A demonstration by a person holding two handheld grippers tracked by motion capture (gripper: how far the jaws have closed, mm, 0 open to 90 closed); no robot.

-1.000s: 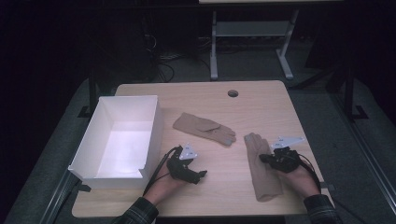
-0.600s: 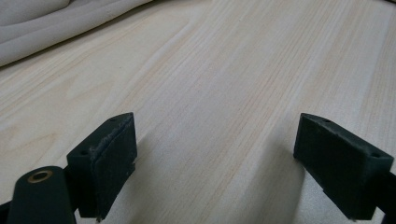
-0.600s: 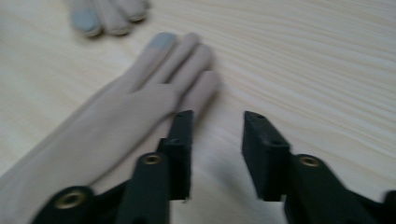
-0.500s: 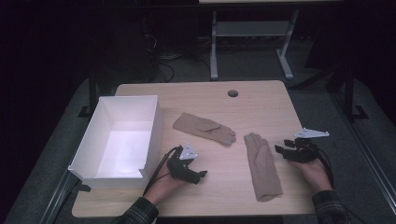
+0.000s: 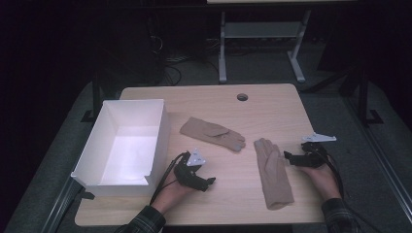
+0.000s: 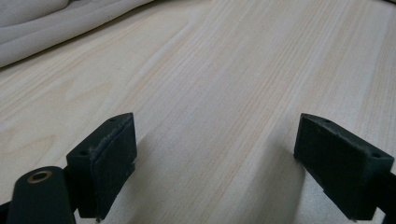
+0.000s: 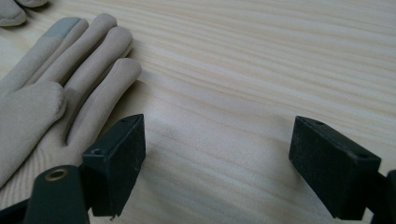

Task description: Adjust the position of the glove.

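Note:
Two tan gloves lie flat on the wooden table. One glove lies near the middle, fingers toward the right. The other glove lies lengthwise at the right front, fingers pointing away; its fingers and grey fingertip show at the left of the right gripper view. My right gripper rests just right of that glove, open, with bare wood between its jaws. My left gripper sits at the front centre, open over bare table, with pale fabric at the far left of its view.
An open white box stands at the table's left side, right beside my left hand. A round cable hole sits near the far edge. Beyond the table are a metal stand and floor cables.
My right gripper has moved off the right-hand glove toward the table's right edge, then come back a little beside it. The left gripper and both gloves stay put.

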